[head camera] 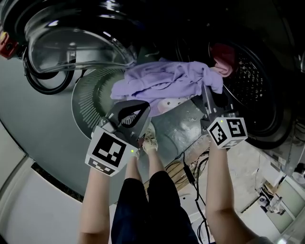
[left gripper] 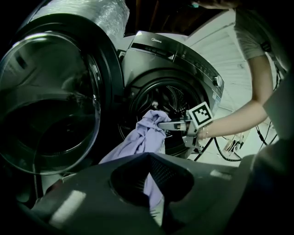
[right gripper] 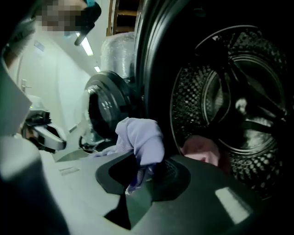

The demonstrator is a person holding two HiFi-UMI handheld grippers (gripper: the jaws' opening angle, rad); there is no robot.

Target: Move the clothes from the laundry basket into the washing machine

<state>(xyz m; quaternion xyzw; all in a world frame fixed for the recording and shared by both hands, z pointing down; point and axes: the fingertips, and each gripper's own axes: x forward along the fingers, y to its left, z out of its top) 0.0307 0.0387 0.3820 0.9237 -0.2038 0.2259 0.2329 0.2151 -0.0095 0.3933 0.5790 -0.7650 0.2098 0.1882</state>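
A lavender garment [head camera: 164, 81] hangs stretched between both grippers in front of the washing machine's open drum [head camera: 252, 76]. My left gripper [head camera: 135, 106] is shut on the garment's lower left part [left gripper: 154, 183]. My right gripper [head camera: 207, 83] is shut on its right end [right gripper: 140, 137], close to the drum's mouth. A pink garment [right gripper: 202, 149] lies inside the perforated drum [right gripper: 229, 87]. The grey ribbed laundry basket [head camera: 88, 93] stands below the cloth, with a pale patterned item [head camera: 169, 102] at its edge. From the left gripper view the right gripper [left gripper: 172, 125] shows holding the cloth [left gripper: 147, 137] by the opening.
The washer's glass door [head camera: 76, 45] stands swung open at the left [left gripper: 46, 101]. Dark cables [head camera: 190, 171] lie on the floor near the person's legs and shoes [head camera: 150, 143]. A foil duct [left gripper: 92, 11] runs above the machine.
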